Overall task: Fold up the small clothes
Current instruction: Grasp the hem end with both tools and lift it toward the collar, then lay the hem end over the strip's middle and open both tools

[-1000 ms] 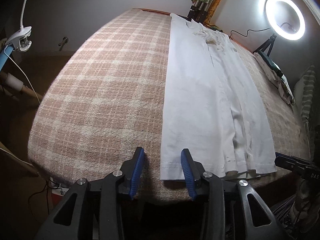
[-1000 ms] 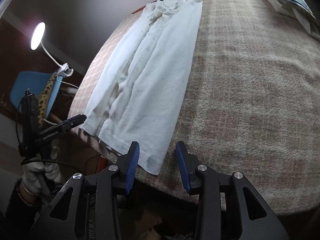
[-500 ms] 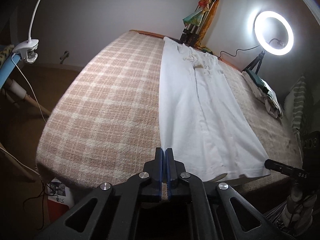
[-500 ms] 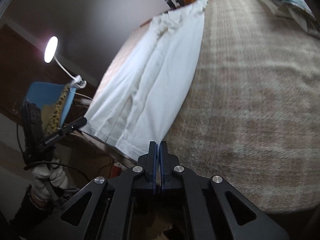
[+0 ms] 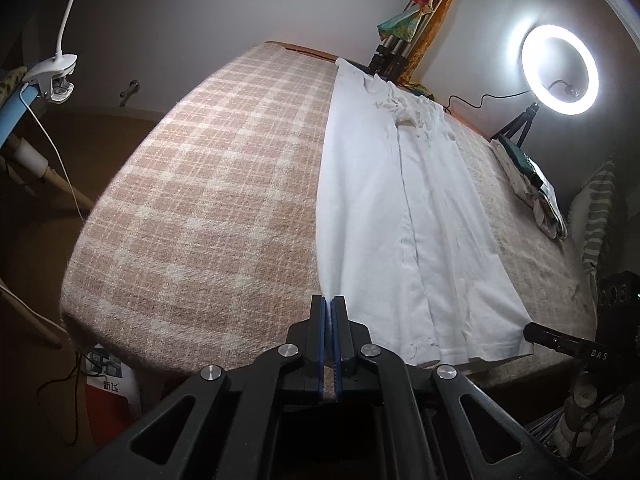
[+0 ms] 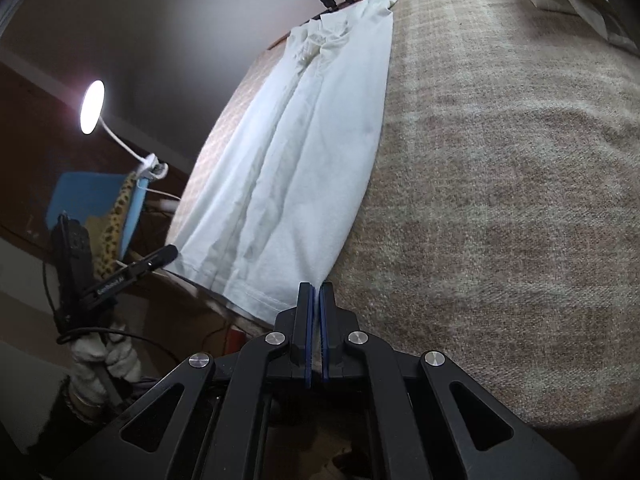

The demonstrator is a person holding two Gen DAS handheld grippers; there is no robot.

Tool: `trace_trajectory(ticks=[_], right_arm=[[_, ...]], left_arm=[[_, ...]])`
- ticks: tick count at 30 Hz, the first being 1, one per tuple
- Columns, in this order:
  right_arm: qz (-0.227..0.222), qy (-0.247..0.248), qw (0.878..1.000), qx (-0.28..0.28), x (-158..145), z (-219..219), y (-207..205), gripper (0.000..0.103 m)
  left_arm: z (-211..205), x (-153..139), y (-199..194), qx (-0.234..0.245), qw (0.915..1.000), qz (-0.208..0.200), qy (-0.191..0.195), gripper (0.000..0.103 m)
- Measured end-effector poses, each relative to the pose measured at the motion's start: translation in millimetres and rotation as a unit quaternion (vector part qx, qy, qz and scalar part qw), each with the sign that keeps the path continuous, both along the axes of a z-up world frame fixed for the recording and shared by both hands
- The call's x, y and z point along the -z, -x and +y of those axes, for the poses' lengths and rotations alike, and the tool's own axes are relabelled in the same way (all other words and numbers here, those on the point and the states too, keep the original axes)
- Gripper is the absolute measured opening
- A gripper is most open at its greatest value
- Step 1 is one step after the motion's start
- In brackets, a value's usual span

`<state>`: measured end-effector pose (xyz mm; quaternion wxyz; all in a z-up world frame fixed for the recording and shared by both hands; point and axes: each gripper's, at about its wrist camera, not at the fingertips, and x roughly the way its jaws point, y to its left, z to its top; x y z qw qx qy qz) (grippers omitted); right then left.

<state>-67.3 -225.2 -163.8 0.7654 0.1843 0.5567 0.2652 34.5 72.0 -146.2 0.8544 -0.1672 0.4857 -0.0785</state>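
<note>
A white garment (image 5: 404, 208), folded lengthwise into a long strip, lies on the plaid-covered bed (image 5: 208, 200). My left gripper (image 5: 329, 304) is shut on the garment's near left hem corner and lifts it a little off the bed. My right gripper (image 6: 317, 292) is shut on the near right hem corner of the same garment (image 6: 304, 152). The right gripper also shows in the left wrist view (image 5: 560, 340), and the left gripper in the right wrist view (image 6: 136, 270). The collar end lies at the far edge.
A lit ring light (image 5: 560, 70) on a tripod stands at the far right. A stack of folded clothes (image 5: 532, 188) lies on the bed's right side. A clip lamp (image 6: 93, 107) and a blue chair (image 6: 92, 204) stand left of the bed. A tripod (image 5: 396, 52) stands behind the bed.
Both grippers went from open, straddling the hem corners, to shut on them. Both have since lifted a little with the hem corners in them.
</note>
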Motion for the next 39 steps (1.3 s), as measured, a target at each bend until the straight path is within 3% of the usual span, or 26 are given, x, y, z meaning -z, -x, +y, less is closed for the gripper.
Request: trace_trajectory(ticks=[6,14,23,33,35,36,39], right_arm=[[-0.004,-0.035,0.999,0.018,-19.2,-3.2,-15.9,0.002],[-0.017,-0.052,0.997,0.058,-39.5,-2.9,-69.7,0.002],[0.004,-0.044,0.995,0.094,-12.0,-7.7,-139.3,0.002],[0.016,-0.024,0.996,0.089,14.0,3.8,-183.7,0.004],[0.013,-0.01,0.996,0.088,15.3,4.1,-186.3,0.007],[0.011,-0.003,0.996,0.085,14.4,4.2,-187.5,0.007],[-0.006,-0.001,0.997,0.08,3.9,-1.9,-186.0,0.018]], left_arm=[[5.0,-22.5,-26.5,-0.021,0.9991,-0.015,0.034,0.0],[-6.5,-40.7,-89.7,-0.036,0.9986,-0.03,0.022,0.0],[-16.4,-16.1,-163.3,-0.046,0.9987,-0.018,-0.008,0.0],[-14.8,12.2,-195.9,-0.053,0.9979,-0.007,-0.035,0.001],[-13.8,12.7,-196.2,-0.045,0.9978,-0.015,-0.047,0.008],[-12.0,11.5,-194.9,-0.043,0.9977,-0.018,-0.05,0.024],[-4.2,1.1,-183.2,-0.041,0.9958,-0.043,-0.07,0.028]])
